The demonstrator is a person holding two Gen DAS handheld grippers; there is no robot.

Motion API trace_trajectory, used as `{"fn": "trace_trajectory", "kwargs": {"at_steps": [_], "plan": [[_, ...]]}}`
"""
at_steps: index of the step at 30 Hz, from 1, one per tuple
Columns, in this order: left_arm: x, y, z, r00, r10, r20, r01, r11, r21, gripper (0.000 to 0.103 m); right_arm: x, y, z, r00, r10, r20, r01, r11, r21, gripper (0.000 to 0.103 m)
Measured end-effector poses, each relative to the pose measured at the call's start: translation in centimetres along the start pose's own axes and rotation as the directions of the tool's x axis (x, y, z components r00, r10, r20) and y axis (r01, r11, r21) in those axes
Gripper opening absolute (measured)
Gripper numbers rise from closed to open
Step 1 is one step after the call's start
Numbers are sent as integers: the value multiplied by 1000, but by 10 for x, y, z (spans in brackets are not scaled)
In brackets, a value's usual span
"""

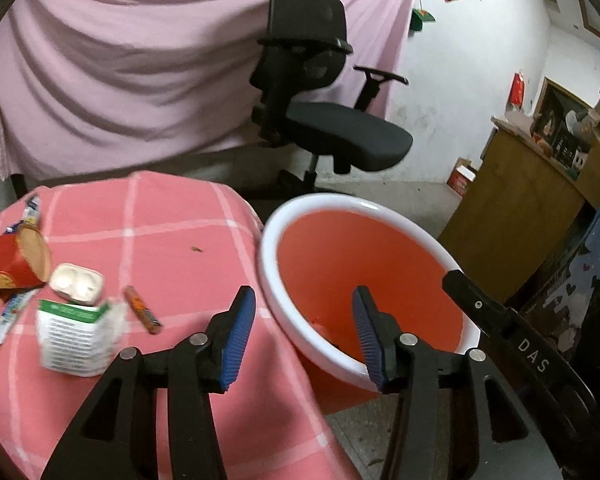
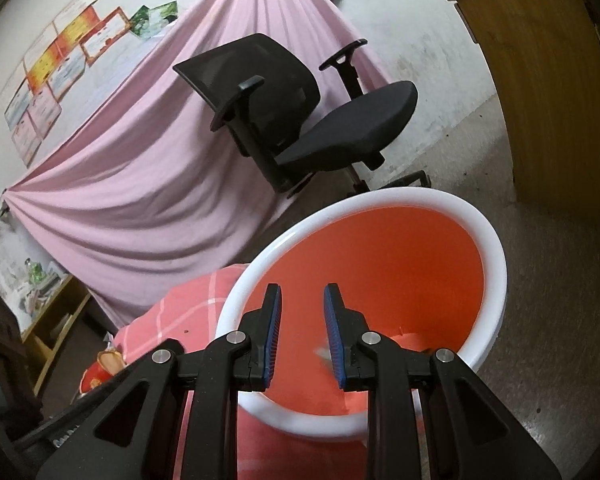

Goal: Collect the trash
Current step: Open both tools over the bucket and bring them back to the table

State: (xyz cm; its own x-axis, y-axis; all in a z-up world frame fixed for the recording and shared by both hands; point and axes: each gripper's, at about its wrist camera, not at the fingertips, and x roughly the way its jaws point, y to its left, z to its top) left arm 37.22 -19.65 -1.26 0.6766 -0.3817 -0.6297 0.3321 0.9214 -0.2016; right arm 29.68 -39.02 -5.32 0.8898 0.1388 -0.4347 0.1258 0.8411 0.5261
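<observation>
The trash lies in a loose cluster on the left part of the tabletop (image 1: pixel 171 240), which is covered by a pink checked cloth. I note a red paper carton (image 1: pixel 13 264) lying on its side, a white blister tray (image 1: pixel 77 283) just beside it, a green-and-white printed box (image 1: pixel 73 338) touching the tray's near edge, an orange wrapper stick (image 1: pixel 141 309) near the box, and two thin sachets (image 1: pixel 9 316) beside the carton. The orange bin (image 1: pixel 364 264) with the white rim stands just off the tabletop's right edge. Something pale and orange-red lies at its bottom; I cannot tell what.

Judgement on the step in hand: both grippers are at the bin, so the next pickup starts from here. To do it well, I should swing my left gripper over to the cluster and take the nearest free piece, probably the wrapper stick or the printed box, closing across its narrow side. The box looks light and could tip, so a low, square approach is advisable.

My left gripper (image 1: pixel 304 334) has its jaws well apart and empty, straddling the near rim of the bin without visible contact. My right gripper (image 2: pixel 302 334) points into the bin mouth; its jaws stand a narrow gap apart with nothing gripped, though a small pale blur shows beside the right pad.
</observation>
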Motion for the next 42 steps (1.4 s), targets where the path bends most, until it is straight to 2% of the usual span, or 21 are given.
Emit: {"fn": "trace_trajectory", "kwargs": {"at_steps": [3,6,9,11,12,13,14,15,16,17,18,19,21,23,24,29,33,37,42], "plan": [[-20,11,1,998,40,55,-39,999,-15,50,-9,15,3,999,5,47,-2,998,-69,22],[-41,26,0,992,64,110,-60,997,-45,54,-15,30,4,996,26,88,-16,993,-118,30],[-65,40,-3,982,100,163,-91,994,-64,54,-19,45,2,992,58,112,-39,986,-160,32],[-81,49,-6,970,127,206,-115,991,-70,54,-23,58,0,988,81,133,-54,979,-195,36],[-88,52,-7,964,141,226,-128,989,-70,57,-23,63,0,986,89,139,-59,977,-203,42],[-99,57,-10,954,161,254,-147,986,-73,63,-25,69,-2,983,107,150,-73,973,-218,49],[-107,61,-14,944,178,279,-162,984,-79,66,-27,74,-3,980,120,158,-82,970,-229,51],[-113,64,-17,933,191,304,-173,981,-87,74,-28,81,-5,977,136,166,-92,965,-245,53],[-125,70,-21,916,209,343,-186,977,-100,82,-29,86,-6,975,141,170,-95,962,-255,57],[-130,74,-23,905,222,364,-196,975,-108,86,-29,90,-8,974,146,174,-97,960,-263,62],[-138,81,-26,891,242,385,-211,970,-120,96,-29,96,-10,971,154,181,-101,957,-272,79],[-147,88,-31,871,272,410,-236,962,-138,101,-30,99,-12,969,162,188,-107,956,-274,89],[-158,100,-37,847,303,437,-260,953,-156,101,-31,108,-15,963,181,200,-120,952,-283,90],[-169,113,-46,827,332,453,-288,943,-167,101,-30,117,-18,959,194,205,-129,947,-293,95],[-174,119,-50,818,347,459,-303,938,-170,101,-31,121,-20,956,205,211,-137,945,-298,101],[-193,144,-72,770,409,490,-358,912,-199,101,-34,145,-32,942,245,230,-151,921,-360,103],[-203,159,-93,727,445,522,-384,895,-229,101,-37,167,-49,933,278,229,-149,877,-456,103],[-209,167,-102,716,454,530,-384,891,-243,101,-35,189,-66,931,302,203,-142,814,-563,103],[-214,172,-104,695,460,553,-400,886,-234,101,-26,200,-76,941,306,142,-158,771,-616,103]]}}
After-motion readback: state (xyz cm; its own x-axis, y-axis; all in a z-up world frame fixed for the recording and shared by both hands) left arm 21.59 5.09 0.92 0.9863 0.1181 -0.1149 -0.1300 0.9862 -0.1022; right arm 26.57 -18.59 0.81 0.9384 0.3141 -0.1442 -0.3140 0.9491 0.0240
